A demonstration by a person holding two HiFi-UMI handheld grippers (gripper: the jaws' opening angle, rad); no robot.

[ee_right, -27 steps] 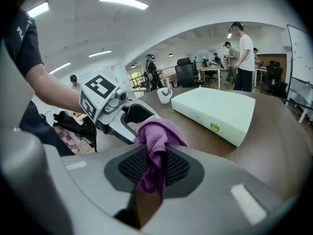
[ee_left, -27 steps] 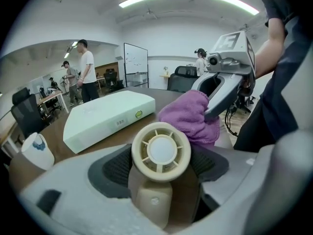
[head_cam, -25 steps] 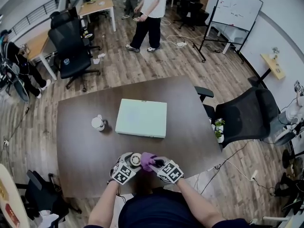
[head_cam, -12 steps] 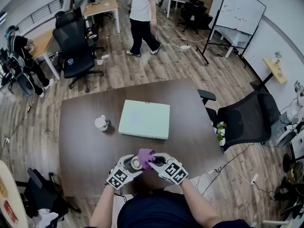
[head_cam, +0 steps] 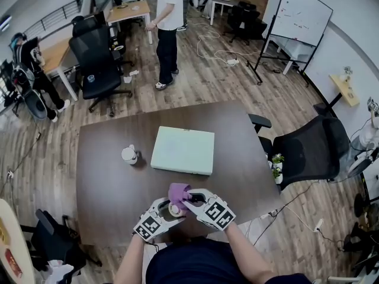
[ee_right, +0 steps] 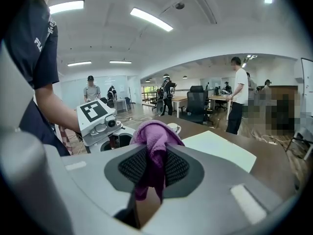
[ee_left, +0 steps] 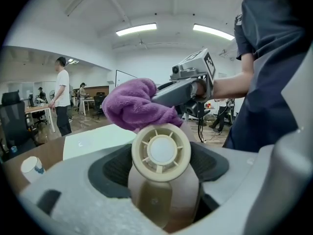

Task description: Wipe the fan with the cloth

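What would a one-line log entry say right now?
left tongs: gripping fan | right tongs: gripping cloth | cloth at fan's upper rim

Bunched purple cloth [ee_left: 129, 106] touches round beige fan [ee_left: 160, 152].

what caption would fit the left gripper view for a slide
Small beige fan clamped in the left gripper while the right gripper holds a purple cloth at its upper rim.
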